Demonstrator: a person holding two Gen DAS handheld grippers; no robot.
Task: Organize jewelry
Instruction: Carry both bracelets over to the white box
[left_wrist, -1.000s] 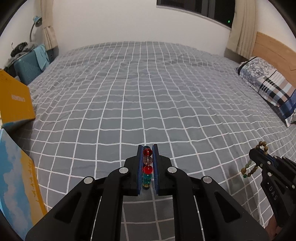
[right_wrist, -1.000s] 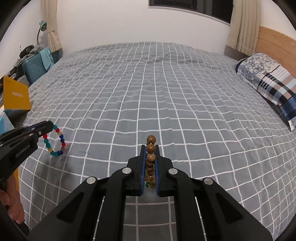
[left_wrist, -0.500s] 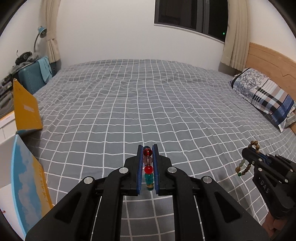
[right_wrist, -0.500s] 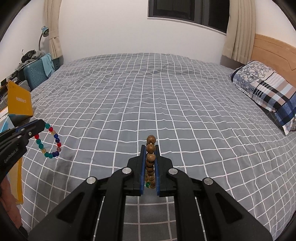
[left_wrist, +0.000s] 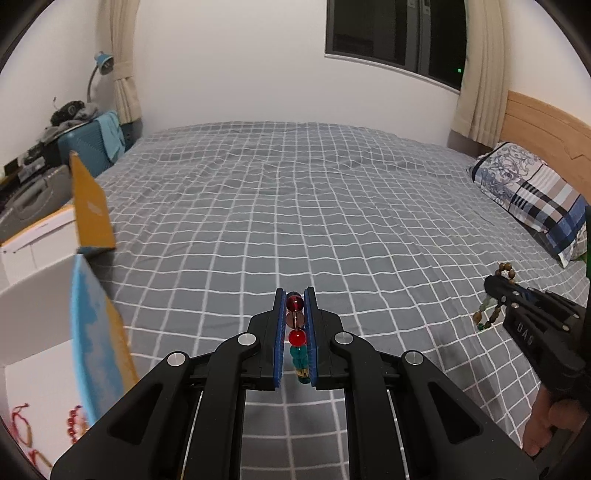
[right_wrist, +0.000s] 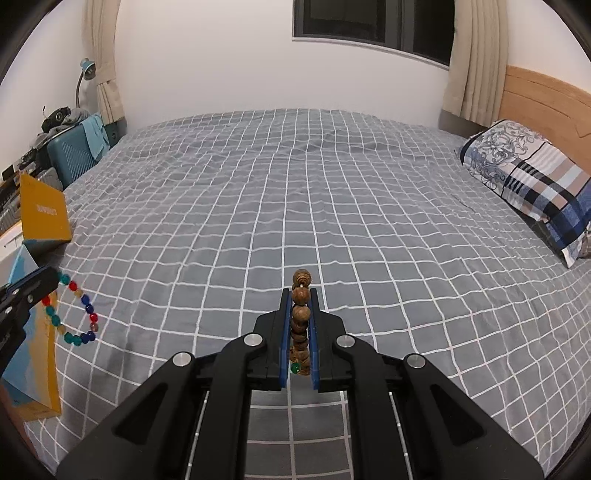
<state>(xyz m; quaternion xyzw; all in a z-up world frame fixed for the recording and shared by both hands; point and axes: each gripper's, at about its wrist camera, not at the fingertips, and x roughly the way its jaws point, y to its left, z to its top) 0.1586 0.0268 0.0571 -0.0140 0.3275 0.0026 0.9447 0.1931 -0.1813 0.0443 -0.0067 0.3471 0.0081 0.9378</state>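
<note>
- Left claw (left_wrist: 294, 306) clamped on a bracelet of round glass-like beads in red, teal, blue and amber (left_wrist: 296, 336), lifted clear above the bed; loop dangling from the claw tips, seen from the right-hand camera at far left (right_wrist: 75, 314).
- Right claw (right_wrist: 298, 302) clamped on a bracelet of brown wooden beads with one small green bead (right_wrist: 300, 325), also raised off the bed; the loose part hanging below the tips in the left-hand camera's view (left_wrist: 491, 314).
- Gripped by a few beads only, probably so the loops hang free and stay untangled while carried.
- Grey bedspread with a white grid (left_wrist: 295, 206) below both claws, bare of jewelry where visible.
- Open white box with yellow and sky-blue flaps (left_wrist: 88, 325) at near left edge of the bed; red beaded pieces (left_wrist: 74, 424) inside, blurred, likely the sorting place.
- Patterned blue plaid pillow (right_wrist: 532, 177) at far right.
- Judged step: carrying both bracelets toward the box.
</note>
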